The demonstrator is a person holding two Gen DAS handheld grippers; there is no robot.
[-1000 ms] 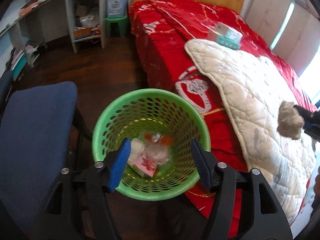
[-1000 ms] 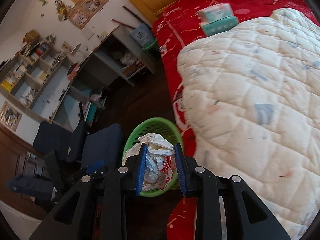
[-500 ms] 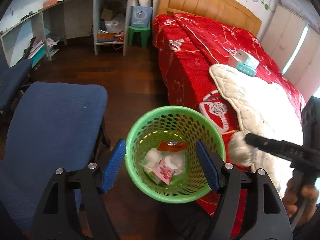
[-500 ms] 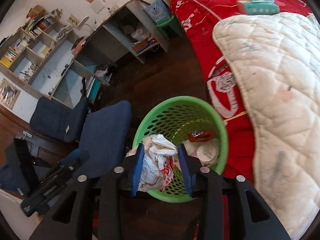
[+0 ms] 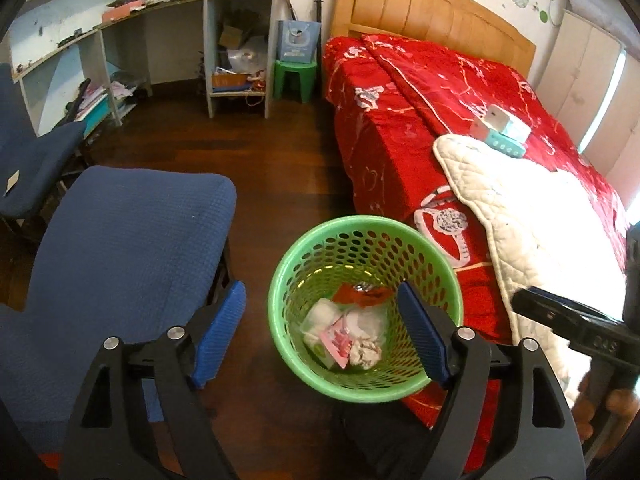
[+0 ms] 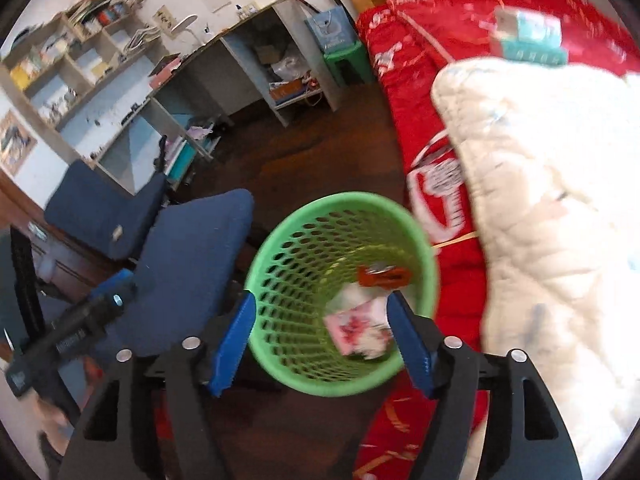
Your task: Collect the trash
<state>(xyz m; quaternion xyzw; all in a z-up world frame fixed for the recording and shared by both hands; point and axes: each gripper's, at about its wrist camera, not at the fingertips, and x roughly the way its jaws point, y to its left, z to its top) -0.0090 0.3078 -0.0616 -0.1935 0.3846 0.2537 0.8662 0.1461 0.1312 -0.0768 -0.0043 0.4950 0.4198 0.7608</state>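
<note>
left gripper [image 5: 320,340] open; right gripper [image 6: 320,340] open; trash [image 5: 348,338] in green basket [image 5: 360,232]

A blue chair [image 5: 120,248] is seen on the dark wooden floor [image 5: 280,168] to the left of the tool, with a second blue chair [image 5: 28,160] farther left. To the right, a bed under a red cover [image 5: 420,120] is shown, over which a white quilt [image 5: 540,220] is spread, and two stacked tissue boxes [image 5: 504,130] are set at the quilt's far edge. Far ahead, a green stool [image 5: 296,80] carrying a blue bag [image 5: 298,42] is placed beside a cluttered tabletop [image 5: 168,4] with open shelves beneath.
</note>
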